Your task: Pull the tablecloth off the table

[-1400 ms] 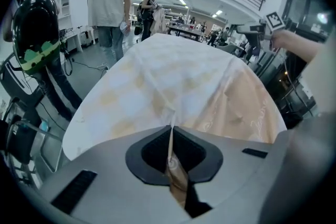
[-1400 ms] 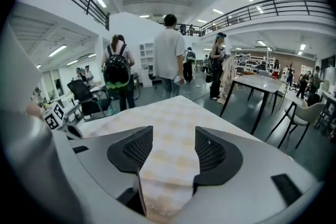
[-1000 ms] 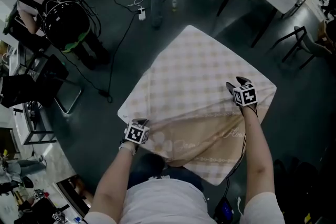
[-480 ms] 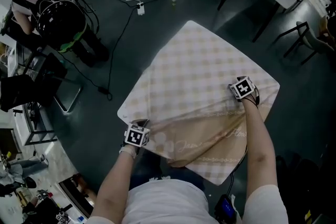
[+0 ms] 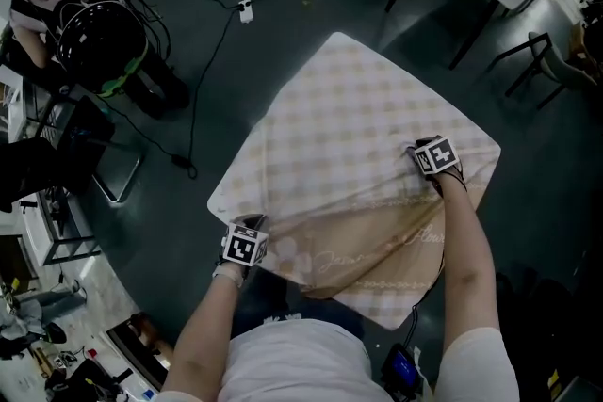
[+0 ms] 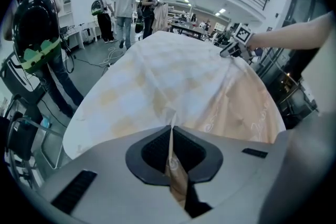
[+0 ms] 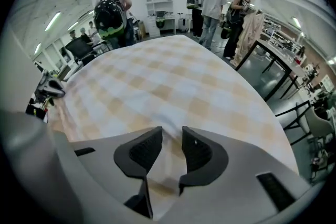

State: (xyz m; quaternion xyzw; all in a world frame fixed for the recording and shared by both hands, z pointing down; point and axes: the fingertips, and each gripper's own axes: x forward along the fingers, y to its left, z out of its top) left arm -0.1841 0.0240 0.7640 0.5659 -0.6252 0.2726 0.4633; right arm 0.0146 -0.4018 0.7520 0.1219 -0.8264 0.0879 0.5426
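Tablecloth point(image 5: 358, 108) soft checked fabric, creased; left tongs point(image 6: 171, 132) pinch edge; right tongs point(image 7: 171, 140) part-open, closing, cloth between

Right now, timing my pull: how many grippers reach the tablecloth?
2: left gripper clamps the tablecloth, near-left edge; right gripper, jaws just closing over it, near the right corner.

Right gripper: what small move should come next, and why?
Probably finish closing the right gripper on the tablecloth. Its jaws have just been closing, yet they stand apart with cloth between them, unpinched, while the left gripper is shut on the cloth's near edge.
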